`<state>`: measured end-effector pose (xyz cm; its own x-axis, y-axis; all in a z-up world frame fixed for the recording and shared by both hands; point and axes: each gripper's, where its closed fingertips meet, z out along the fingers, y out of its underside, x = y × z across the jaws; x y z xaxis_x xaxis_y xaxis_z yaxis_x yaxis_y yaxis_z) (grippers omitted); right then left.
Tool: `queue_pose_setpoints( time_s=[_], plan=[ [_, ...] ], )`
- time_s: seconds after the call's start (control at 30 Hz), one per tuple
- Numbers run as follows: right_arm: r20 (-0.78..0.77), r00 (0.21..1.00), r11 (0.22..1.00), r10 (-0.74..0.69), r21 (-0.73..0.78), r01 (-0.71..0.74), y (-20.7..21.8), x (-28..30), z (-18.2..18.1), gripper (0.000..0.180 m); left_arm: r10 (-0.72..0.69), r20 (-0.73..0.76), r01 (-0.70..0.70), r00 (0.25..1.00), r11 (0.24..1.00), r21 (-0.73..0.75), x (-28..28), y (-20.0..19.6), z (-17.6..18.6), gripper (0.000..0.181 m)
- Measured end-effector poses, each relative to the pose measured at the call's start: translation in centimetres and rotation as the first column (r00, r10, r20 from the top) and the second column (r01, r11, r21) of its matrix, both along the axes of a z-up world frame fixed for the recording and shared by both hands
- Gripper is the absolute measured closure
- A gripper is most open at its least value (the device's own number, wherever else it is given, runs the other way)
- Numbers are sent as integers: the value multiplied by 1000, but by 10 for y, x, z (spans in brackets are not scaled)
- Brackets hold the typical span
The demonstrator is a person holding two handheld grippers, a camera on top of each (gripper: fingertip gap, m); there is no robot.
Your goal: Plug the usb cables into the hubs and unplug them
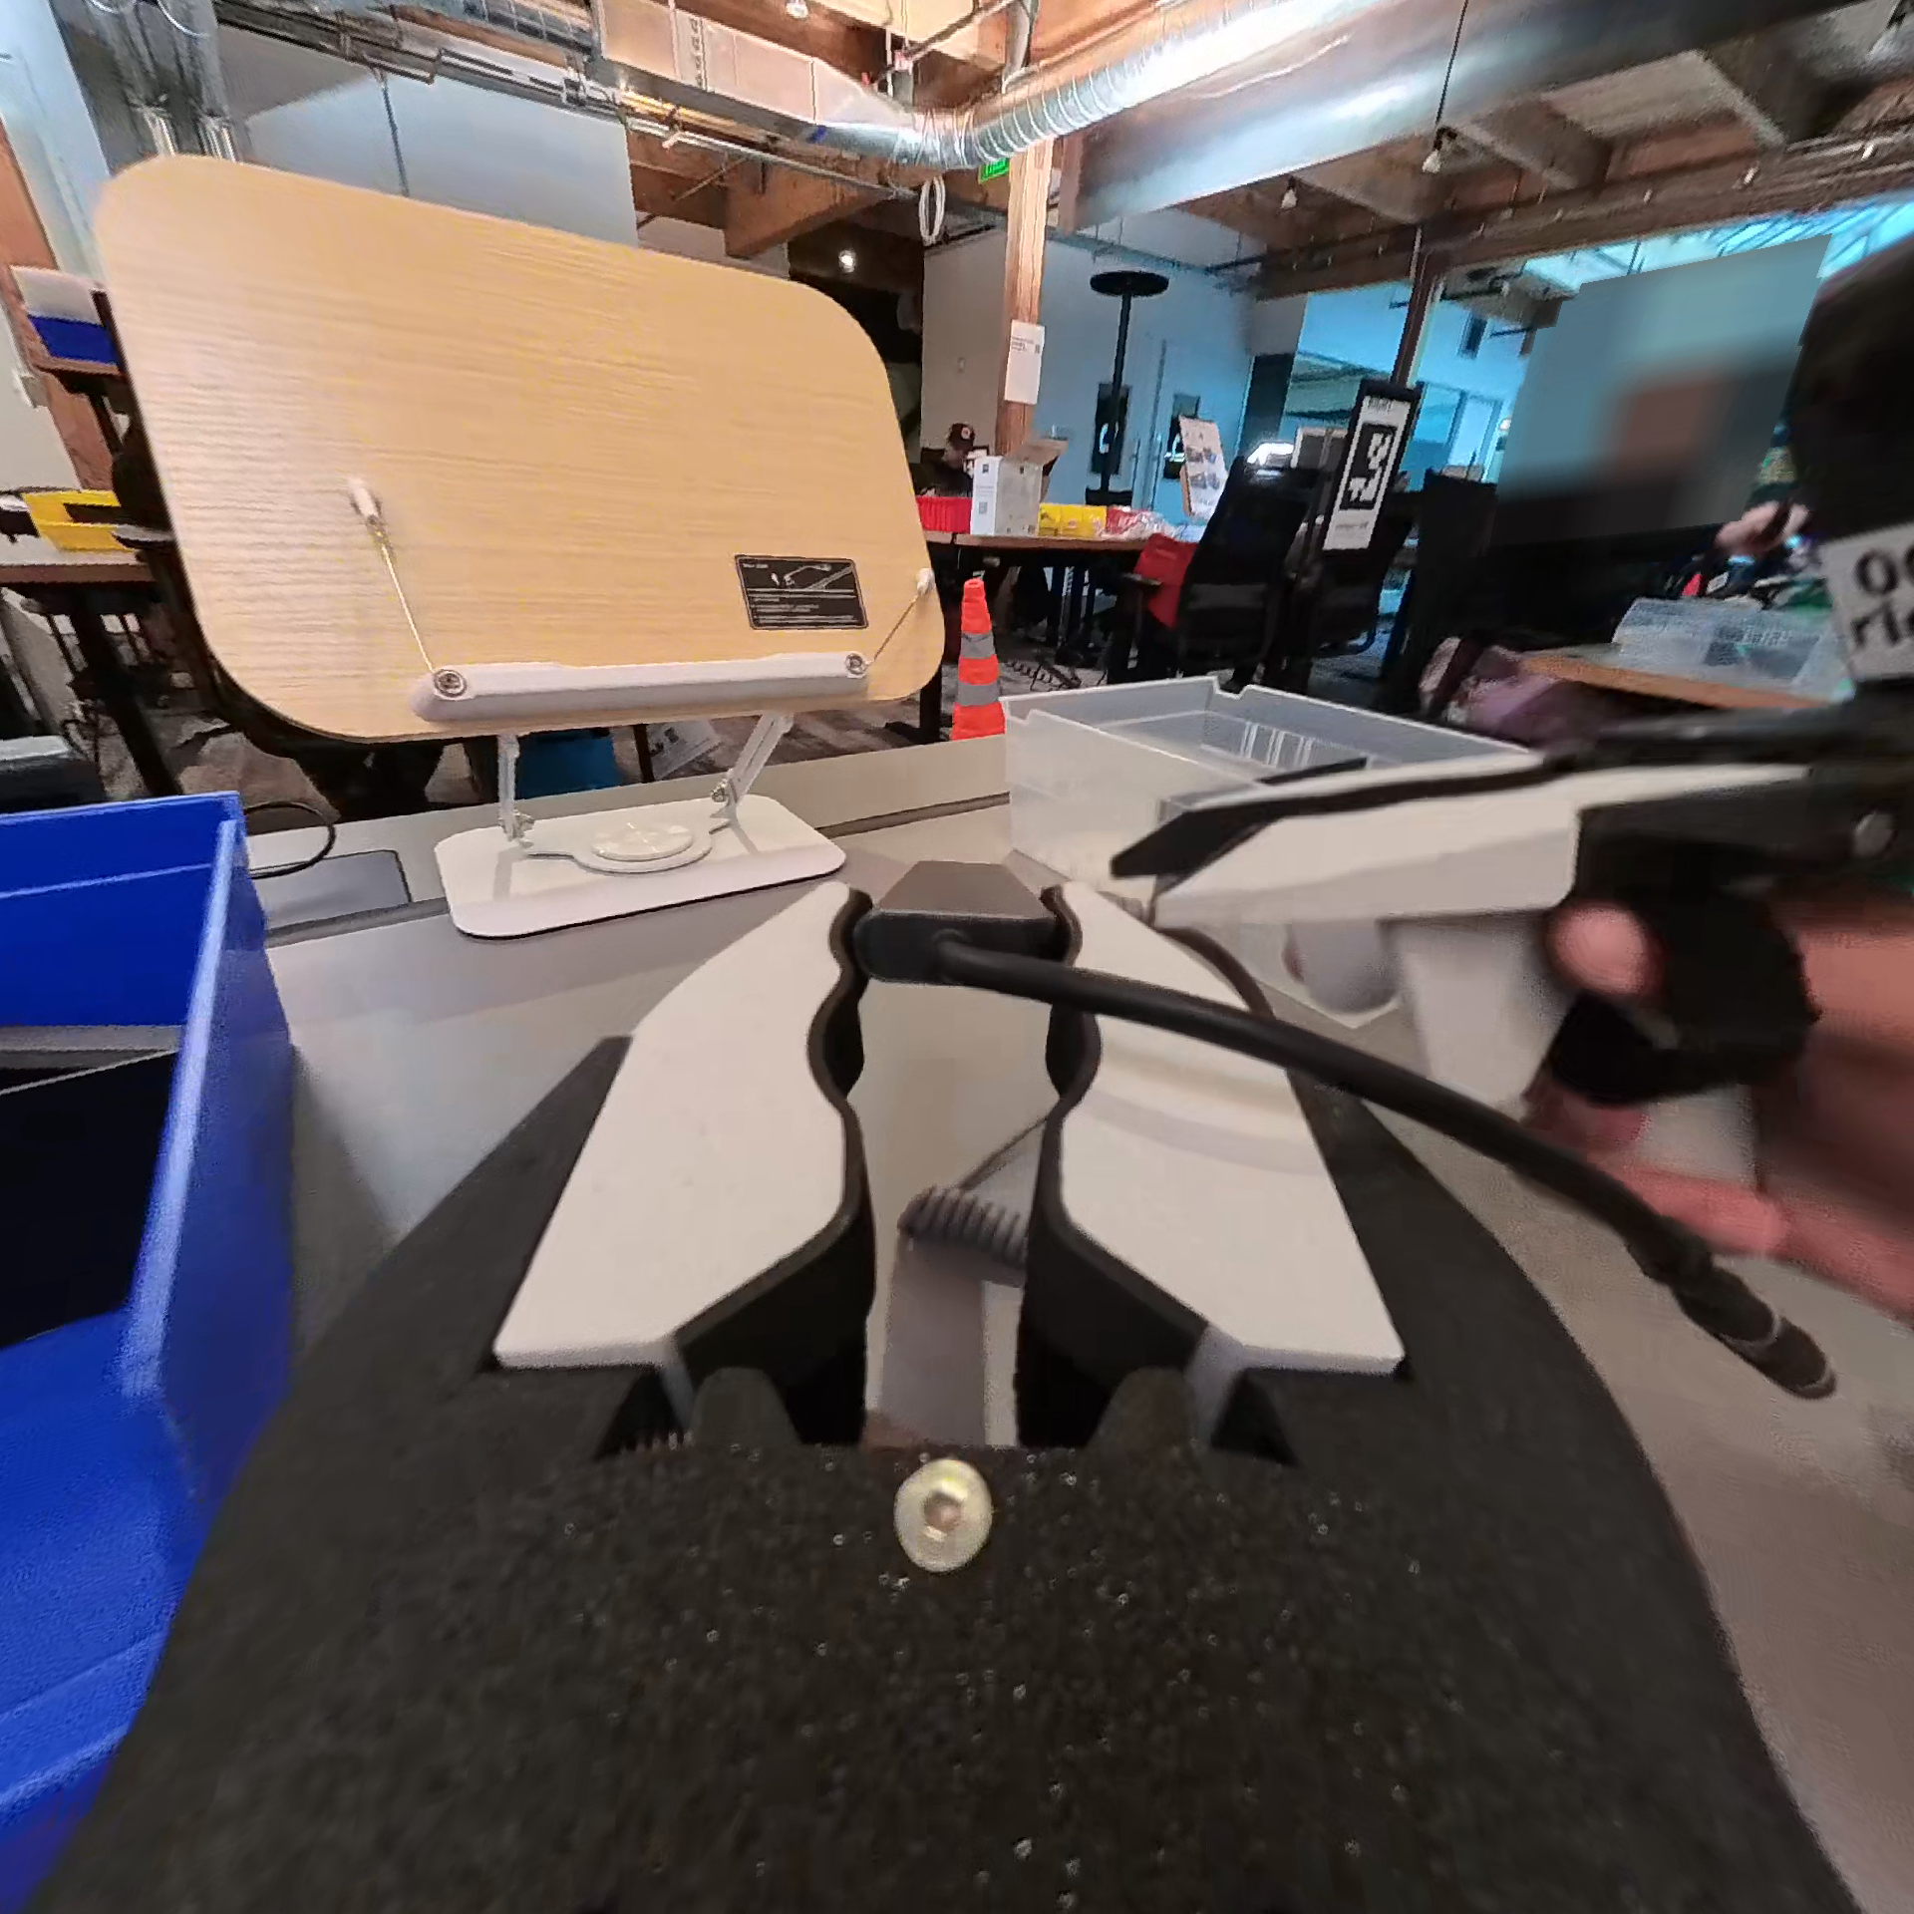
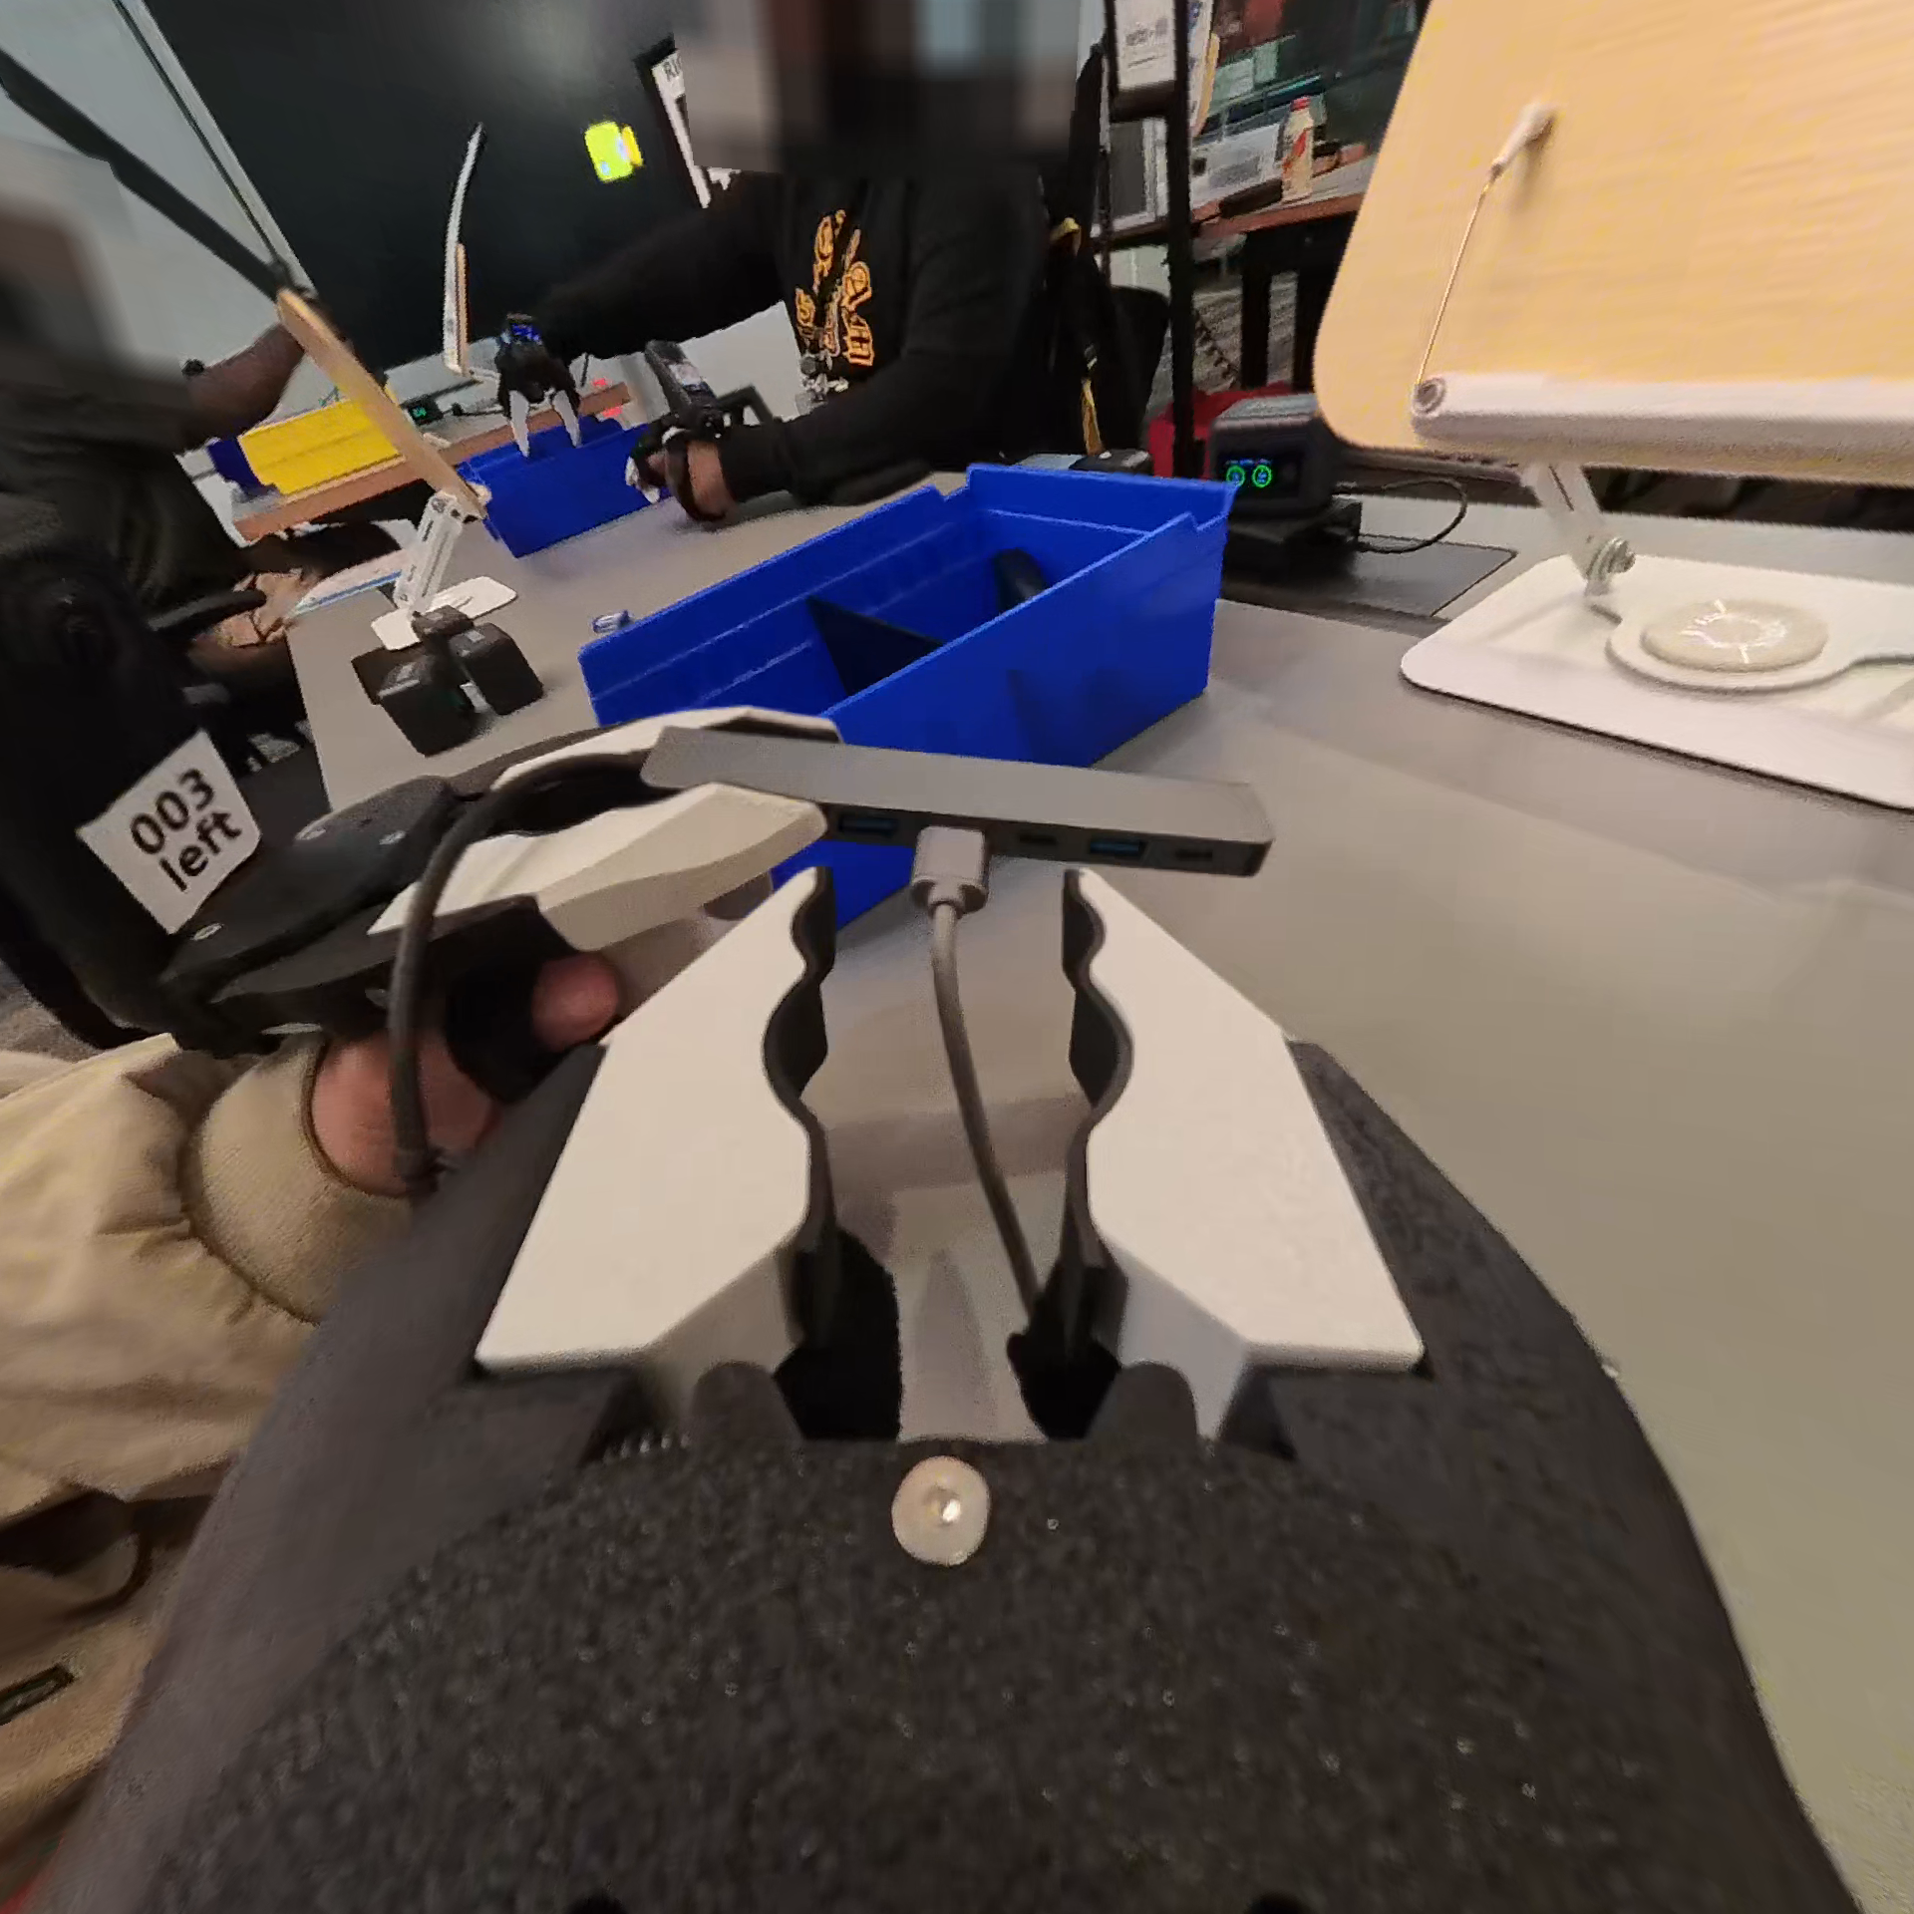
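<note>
My left gripper is shut on one end of a flat dark grey USB hub and holds it above the grey table. The hub's own black cable hangs off to the right. In the right wrist view the hub lies crosswise with its ports facing me, and the left gripper clamps its left end. A grey USB cable's plug sits in a port near the hub's middle. My right gripper is open, its fingers either side of that cable, not touching it. It also shows in the left wrist view.
A blue divided bin stands behind the hub, at the left in the left wrist view. A wooden book stand on a white base and a clear plastic tray stand at the back. A person works at the far table end.
</note>
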<state>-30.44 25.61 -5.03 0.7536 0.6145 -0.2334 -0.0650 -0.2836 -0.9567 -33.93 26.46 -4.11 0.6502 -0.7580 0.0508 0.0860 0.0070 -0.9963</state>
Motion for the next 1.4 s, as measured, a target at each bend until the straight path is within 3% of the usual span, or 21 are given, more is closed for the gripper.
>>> queue_pose_setpoints(
  time_s=[0.3,0.5,0.6,0.8,0.9,0.97,1.03,1.1,1.2,1.3,1.4],
  plan=[
    [-30,998,997,-47,58,48,2,1,-2,163,-25,-2,25,1000,998,49,15,-12,5,149],
    [5,1000,999,-19,47,19,0,2,0,164,10,-125,12,992,985,172,14,-14,7,149],
    [8,999,999,35,5,-35,-2,2,-1,164,-3,-133,21,991,990,138,12,-13,4,148],
    [1,1000,999,-25,-36,25,-1,7,-5,164,76,-203,-40,976,984,173,16,-11,0,148],
    [-2,997,997,-81,-1,81,-5,22,-1,164,299,-154,-288,942,953,89,-35,36,0,149],
    [-45,997,998,-68,-7,68,-11,36,4,164,263,-69,-259,962,964,57,-59,48,11,149],
    [-39,997,998,-63,-15,62,-10,51,9,164,248,-134,-230,960,964,135,-51,38,16,149],
    [-59,997,999,-41,32,43,-7,68,38,164,155,-135,-137,979,981,135,-30,21,12,149],
    [-24,999,991,-22,131,25,-13,95,111,164,49,-143,-35,988,995,94,-11,10,-2,149],
    [-24,995,952,-98,289,101,-29,130,188,164,28,-147,-15,989,996,89,-6,7,-6,149],
    [-42,984,915,-172,363,176,-37,165,230,165,17,-134,-9,991,998,61,-6,7,-8,149]
  ],
)
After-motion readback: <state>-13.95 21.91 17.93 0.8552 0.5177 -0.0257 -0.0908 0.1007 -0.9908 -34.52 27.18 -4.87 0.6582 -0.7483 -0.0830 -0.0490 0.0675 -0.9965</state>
